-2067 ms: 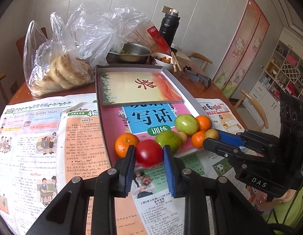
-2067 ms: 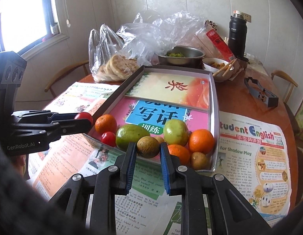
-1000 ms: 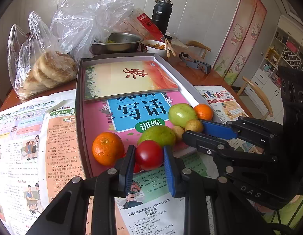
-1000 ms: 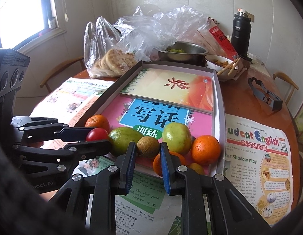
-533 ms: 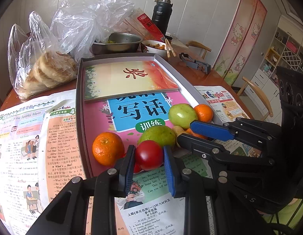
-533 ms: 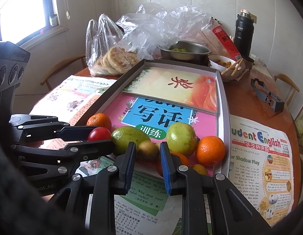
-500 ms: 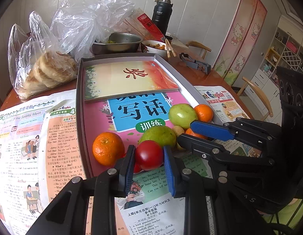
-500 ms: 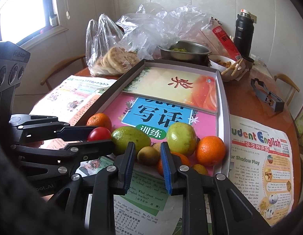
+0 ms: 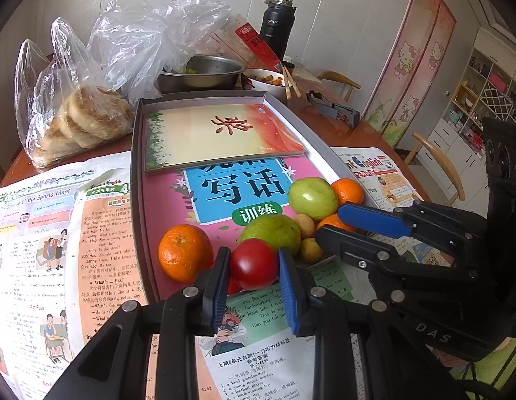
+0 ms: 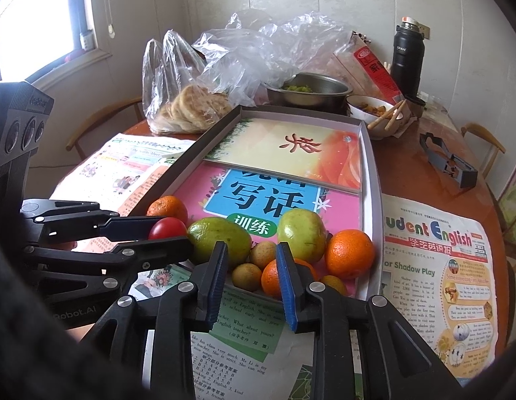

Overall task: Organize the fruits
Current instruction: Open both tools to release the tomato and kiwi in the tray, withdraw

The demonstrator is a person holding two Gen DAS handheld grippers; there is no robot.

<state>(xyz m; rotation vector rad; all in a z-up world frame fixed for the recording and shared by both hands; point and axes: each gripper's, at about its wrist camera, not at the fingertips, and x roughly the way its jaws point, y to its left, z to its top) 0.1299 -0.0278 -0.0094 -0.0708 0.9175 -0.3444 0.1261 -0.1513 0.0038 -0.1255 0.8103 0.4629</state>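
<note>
A red tomato [image 9: 253, 265] sits between the blue pads of my left gripper [image 9: 254, 268], which is shut on it just over the near end of the grey tray [image 9: 135, 173]. That gripper [image 10: 157, 230] shows in the right wrist view too. My right gripper [image 10: 251, 256] is opening. A small brown fruit [image 10: 247, 276] lies in the tray between its fingers, and neither pad touches it. Around it lie a green mango [image 10: 219, 241], a green apple [image 10: 301, 235], oranges [image 10: 349, 253] and another orange [image 9: 185, 252]. My right gripper [image 9: 329, 221] reaches in from the right.
Two books [image 9: 224, 133] fill the tray. Newspapers [image 9: 41, 233] cover the round wooden table. At the back stand plastic bags of flatbread [image 9: 81, 120], a steel bowl [image 10: 308, 91], a bowl with chopsticks [image 10: 378, 110] and a black flask [image 10: 408, 60]. A grey clamp [image 10: 448, 163] lies at the right.
The right gripper's jaws have widened, and the brown fruit has dropped out of them into the tray. The left gripper keeps still with the tomato.
</note>
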